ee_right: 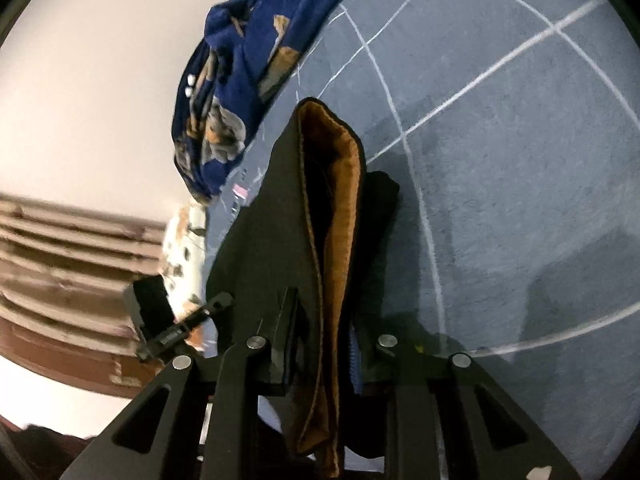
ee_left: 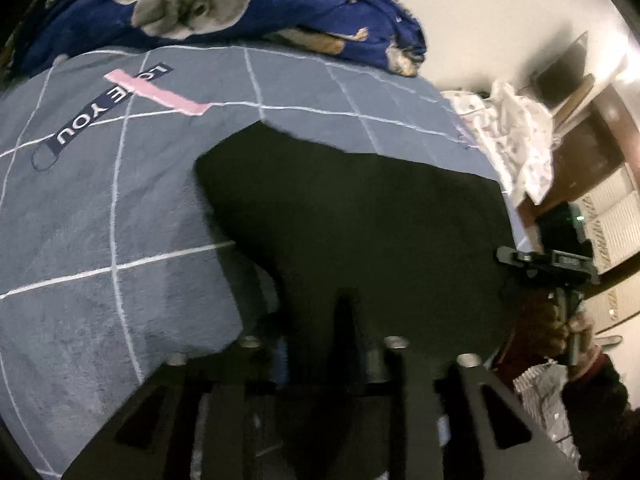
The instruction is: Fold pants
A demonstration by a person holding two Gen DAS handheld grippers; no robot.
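The black pants (ee_left: 360, 216) hang as a wide dark sheet over the grey checked bedspread (ee_left: 100, 220). My left gripper (ee_left: 320, 344) is shut on the pants' near edge, the cloth covering its fingers. My right gripper (ee_right: 324, 332) is shut on the pants' waistband (ee_right: 340, 208), whose brown lining faces the camera, with the black cloth (ee_right: 260, 232) draped on both sides. The right gripper also shows in the left wrist view (ee_left: 548, 264) at the right, held by a hand at the pants' far corner. The left gripper shows in the right wrist view (ee_right: 176, 320) at the left.
A blue blanket with animal prints (ee_left: 248, 4) is piled at the bed's far edge, also in the right wrist view (ee_right: 240, 60). A pink strip and a "LOVE YOU" label (ee_left: 108, 108) mark the bedspread. White patterned cloth (ee_left: 516, 136) and wooden furniture (ee_left: 592, 152) stand beside the bed.
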